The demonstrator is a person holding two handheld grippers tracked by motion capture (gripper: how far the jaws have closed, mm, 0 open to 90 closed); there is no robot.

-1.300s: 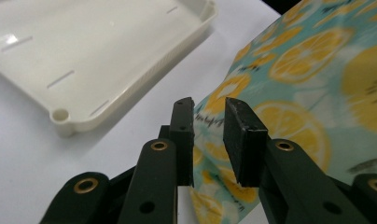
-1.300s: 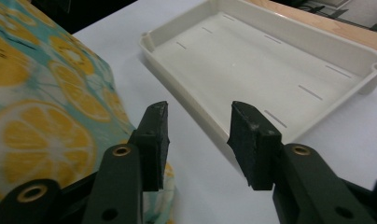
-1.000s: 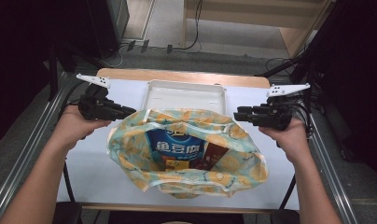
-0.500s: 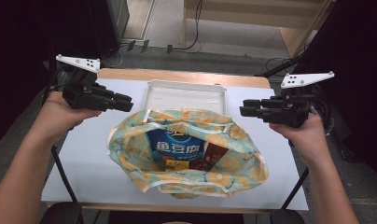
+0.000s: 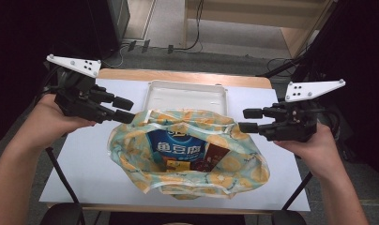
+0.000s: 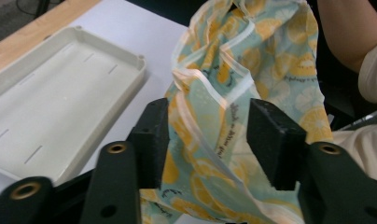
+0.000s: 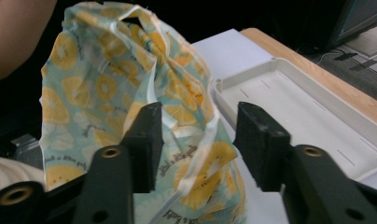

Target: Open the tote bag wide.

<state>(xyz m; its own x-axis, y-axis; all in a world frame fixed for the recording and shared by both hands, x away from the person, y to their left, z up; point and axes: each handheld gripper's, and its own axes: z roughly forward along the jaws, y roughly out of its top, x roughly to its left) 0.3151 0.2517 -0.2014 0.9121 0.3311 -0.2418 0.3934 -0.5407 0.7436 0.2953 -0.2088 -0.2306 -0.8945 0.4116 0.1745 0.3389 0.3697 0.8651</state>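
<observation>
The lemon-print bag (image 5: 187, 154) sits mid-worktop (image 5: 84, 164) before the white tray (image 5: 185, 96), snack packets (image 5: 176, 145) inside. Both the left gripper (image 5: 126, 108) and right gripper (image 5: 246, 120) have just been opening, jaws parted around the rim without pinching. The bag looks soft, light, floppy and slippery; best gripped at the hemmed rim.

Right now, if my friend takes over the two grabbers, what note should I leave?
Left gripper: fingers have just been opening; bag edge between them, not pinched.
Right gripper: the same, on the bag's other edge.
Bag sits mid-table, mouth spread, snack packets inside. White tray behind it holds nothing.
Done: bag opened up.
Left: probably moving the packets to the tray.
</observation>
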